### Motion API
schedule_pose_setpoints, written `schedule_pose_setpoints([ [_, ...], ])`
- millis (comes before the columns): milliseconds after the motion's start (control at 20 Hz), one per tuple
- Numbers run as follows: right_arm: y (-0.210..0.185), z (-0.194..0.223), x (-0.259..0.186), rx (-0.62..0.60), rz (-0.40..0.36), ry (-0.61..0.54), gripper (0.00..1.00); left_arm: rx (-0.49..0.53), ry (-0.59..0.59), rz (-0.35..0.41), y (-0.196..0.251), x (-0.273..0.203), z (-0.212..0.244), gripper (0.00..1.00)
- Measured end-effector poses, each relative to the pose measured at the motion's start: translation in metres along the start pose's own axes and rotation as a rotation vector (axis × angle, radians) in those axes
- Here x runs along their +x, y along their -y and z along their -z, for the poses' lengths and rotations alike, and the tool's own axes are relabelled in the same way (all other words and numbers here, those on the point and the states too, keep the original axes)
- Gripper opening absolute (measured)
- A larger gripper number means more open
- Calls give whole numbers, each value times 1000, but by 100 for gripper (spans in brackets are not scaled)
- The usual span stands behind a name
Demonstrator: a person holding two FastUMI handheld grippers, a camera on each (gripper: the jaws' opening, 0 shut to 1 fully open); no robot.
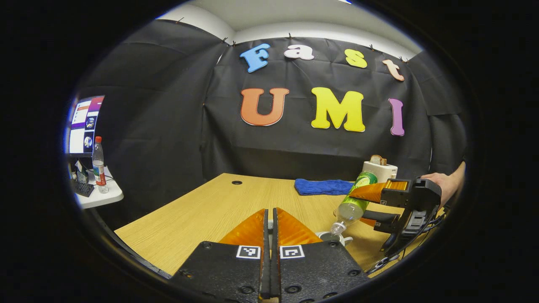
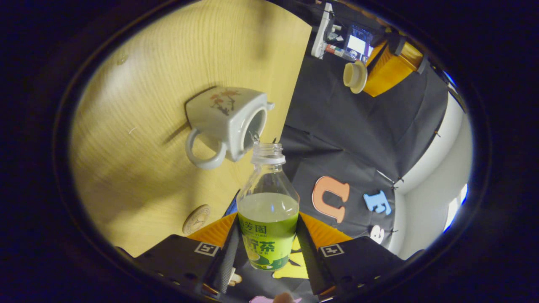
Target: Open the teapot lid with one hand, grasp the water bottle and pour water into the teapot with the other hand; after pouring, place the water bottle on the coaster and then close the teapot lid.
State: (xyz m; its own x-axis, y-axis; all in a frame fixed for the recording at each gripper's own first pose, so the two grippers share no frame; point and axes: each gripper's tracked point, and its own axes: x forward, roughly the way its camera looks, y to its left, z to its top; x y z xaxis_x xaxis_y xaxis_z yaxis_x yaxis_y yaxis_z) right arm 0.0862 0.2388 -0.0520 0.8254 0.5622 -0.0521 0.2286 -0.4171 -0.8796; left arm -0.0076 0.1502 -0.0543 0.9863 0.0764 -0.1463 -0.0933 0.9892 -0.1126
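Left gripper view: the left tongs (image 1: 270, 219) sit at the bottom centre of the frame, fingers pressed together; whether anything is nipped between them cannot be told here. At the lower right, the right tongs (image 1: 370, 206), held by a hand (image 1: 442, 185), grasp the water bottle (image 1: 356, 202), which is tipped neck-down toward the teapot (image 1: 332, 237), partly hidden behind the left tongs. On the wooden tabletop (image 1: 202, 210), a blue cloth (image 1: 324, 186) lies at the far edge; a white toaster (image 1: 380, 169) stands just beside it. At the left edge a second bottle (image 1: 99, 164) stands on a white side table (image 1: 101, 195), a monitor (image 1: 84, 126) behind it.

Right gripper view: the right tongs (image 2: 267, 244), bottom centre, are clenched on the water bottle (image 2: 268, 210), uncapped and part full of green liquid. Its mouth is just beside the open top of the teapot (image 2: 225, 120), centre left. The coaster (image 2: 196, 219) lies lower left on the tabletop (image 2: 139, 176). At upper right, the left tongs (image 2: 370, 78) hold the teapot lid (image 2: 355, 76).
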Motion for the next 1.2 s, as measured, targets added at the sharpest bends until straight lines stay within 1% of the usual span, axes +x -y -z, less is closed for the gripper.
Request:
schedule_pose_setpoints([
  [100, 3, 0, 2, -40, 15, 6, 71, 2, -2, 5, 1, 0, 1, 2],
  [500, 14, 0, 3, -148, 30, 15, 72, 8, -10, 13, 1, 0, 3, 3],
  [800, 19, -5, 0, -187, 46, 26, 71, 11, -12, 15, 2, -2, 2, 2],
  [1200, 20, -5, 0, -193, 43, 25, 72, 13, -14, 18, 2, 0, 3, 2],
])
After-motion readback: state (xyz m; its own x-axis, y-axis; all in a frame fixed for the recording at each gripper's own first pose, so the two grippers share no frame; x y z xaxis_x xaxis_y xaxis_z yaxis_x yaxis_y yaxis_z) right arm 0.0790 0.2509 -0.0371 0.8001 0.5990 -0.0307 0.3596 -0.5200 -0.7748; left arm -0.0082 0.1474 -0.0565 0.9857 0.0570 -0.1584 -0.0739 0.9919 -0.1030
